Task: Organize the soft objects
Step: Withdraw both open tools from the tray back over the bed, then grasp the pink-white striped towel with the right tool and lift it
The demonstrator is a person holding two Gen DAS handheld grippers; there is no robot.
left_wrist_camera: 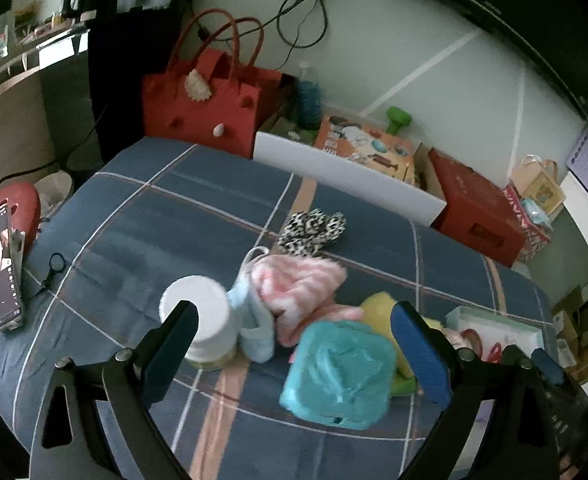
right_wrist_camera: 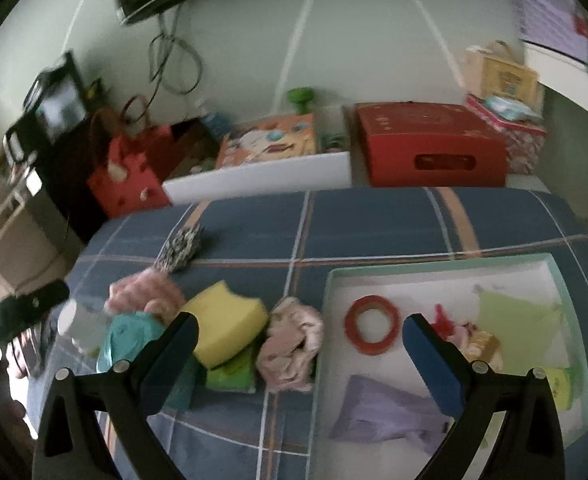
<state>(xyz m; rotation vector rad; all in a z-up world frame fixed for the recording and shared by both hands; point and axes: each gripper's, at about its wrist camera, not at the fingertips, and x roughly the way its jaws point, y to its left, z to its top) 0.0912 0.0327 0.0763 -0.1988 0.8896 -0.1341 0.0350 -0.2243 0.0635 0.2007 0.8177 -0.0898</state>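
Teal plastic-wrapped bundle [left_wrist_camera: 338, 374] lies on the plaid-covered bench [left_wrist_camera: 153, 216] between the spread, empty fingers of the left claw [left_wrist_camera: 294, 354], beside a yellow sponge [right_wrist_camera: 227, 330] and pink knit cloth [left_wrist_camera: 298, 280]. The right claw [right_wrist_camera: 300, 354], also agape and holding nothing, hovers near the white tray [right_wrist_camera: 446, 276] holding red tape [right_wrist_camera: 370, 330]. Best approach, seemingly: close gently around the bundle's middle, clear of the white cup [left_wrist_camera: 199, 320]. No writing is legible.

A blue plaid bed [right_wrist_camera: 374, 224] carries a white tray [right_wrist_camera: 446, 276]; left of it lie a pink cloth [right_wrist_camera: 291, 340] and yellow sponge [right_wrist_camera: 225, 320].
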